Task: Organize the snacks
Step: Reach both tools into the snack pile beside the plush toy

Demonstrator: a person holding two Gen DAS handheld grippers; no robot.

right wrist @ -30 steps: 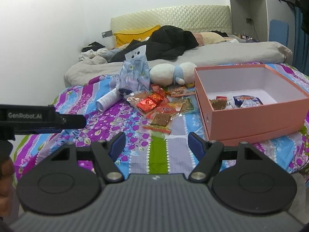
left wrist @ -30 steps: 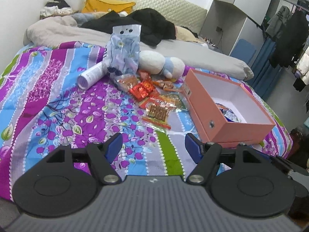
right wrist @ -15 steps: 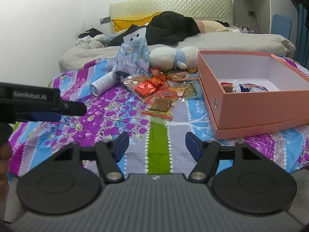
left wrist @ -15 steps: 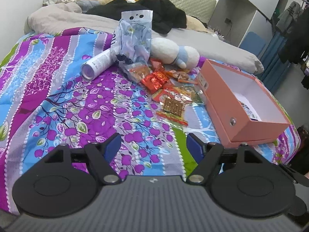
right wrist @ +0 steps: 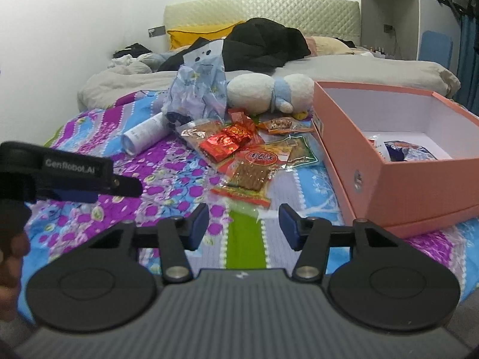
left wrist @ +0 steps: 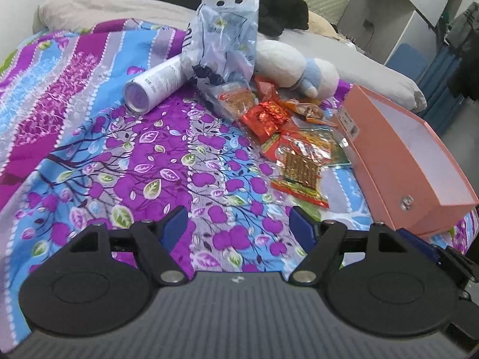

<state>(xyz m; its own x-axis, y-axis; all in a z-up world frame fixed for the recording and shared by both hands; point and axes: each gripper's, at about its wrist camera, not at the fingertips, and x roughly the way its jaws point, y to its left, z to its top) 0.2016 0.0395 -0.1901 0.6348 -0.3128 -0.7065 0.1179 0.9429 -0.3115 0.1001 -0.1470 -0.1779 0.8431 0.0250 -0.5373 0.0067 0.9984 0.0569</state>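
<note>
A heap of snack packets lies on the flowered bedspread: a clear packet of brown strips [left wrist: 301, 173] [right wrist: 250, 176], a red foil packet [left wrist: 266, 116] [right wrist: 226, 140] and a pale blue bag [left wrist: 223, 42] [right wrist: 197, 89] standing behind them. To their right is an open pink box [left wrist: 401, 155] [right wrist: 398, 179] with a couple of packets [right wrist: 407, 152] inside. My left gripper [left wrist: 239, 230] is open over the bedspread, short of the heap. My right gripper [right wrist: 244, 224] has empty jaws that are closing, just short of the brown-strip packet.
A white tube [left wrist: 152, 86] lies left of the heap and a plush toy [left wrist: 299, 68] behind it. Grey duvet, black clothing [right wrist: 263, 45] and a yellow pillow fill the head of the bed. The left gripper's body [right wrist: 60, 173] shows at the right wrist view's left edge.
Both grippers have moved forward and down toward the snack heap, which now looks larger. The right gripper's jaws have narrowed. The left gripper's jaws stay wide.
</note>
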